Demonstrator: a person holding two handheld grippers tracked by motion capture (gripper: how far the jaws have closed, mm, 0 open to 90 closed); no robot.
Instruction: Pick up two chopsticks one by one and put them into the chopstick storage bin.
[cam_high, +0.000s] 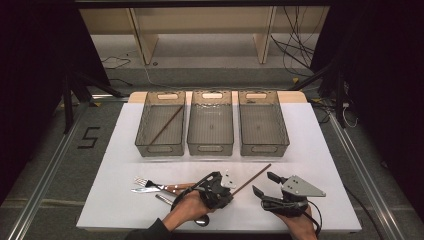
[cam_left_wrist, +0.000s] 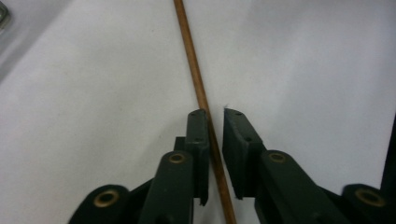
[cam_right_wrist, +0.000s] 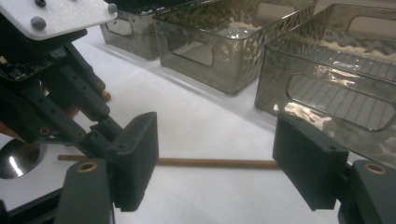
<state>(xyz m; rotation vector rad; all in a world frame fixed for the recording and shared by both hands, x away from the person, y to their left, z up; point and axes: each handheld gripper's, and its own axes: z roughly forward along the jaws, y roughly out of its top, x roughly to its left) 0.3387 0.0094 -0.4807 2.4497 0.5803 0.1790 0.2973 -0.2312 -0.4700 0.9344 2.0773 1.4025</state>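
A thin brown wooden stick (cam_high: 252, 178) lies on the white table (cam_high: 115, 165), near its front edge, running aslant from the near left up toward the far right, in front of the middle and right bins. The left gripper (cam_high: 226, 190) has its two black jaws drawn together on the near end of this stick; in the left gripper view the stick (cam_left_wrist: 198, 88) passes between the pads, with one pad tight against it and the other just beside it. The left hand (cam_high: 187, 209) holds that gripper low over the table.

Just to the right, the right gripper (cam_high: 264, 183) hovers near the stick with its jaws spread wide apart and nothing between them; through that gap the right gripper view shows the stick (cam_right_wrist: 215, 163) lying flat.

To the left of the left hand lie a fork (cam_high: 150, 183) and a knife (cam_high: 147, 190), close together. Along the far side stand three smoky clear bins: the left bin (cam_high: 161, 123) holds another brown stick (cam_high: 166, 125) laid aslant, beside it the middle bin (cam_high: 210, 122) and the right bin (cam_high: 262, 123).
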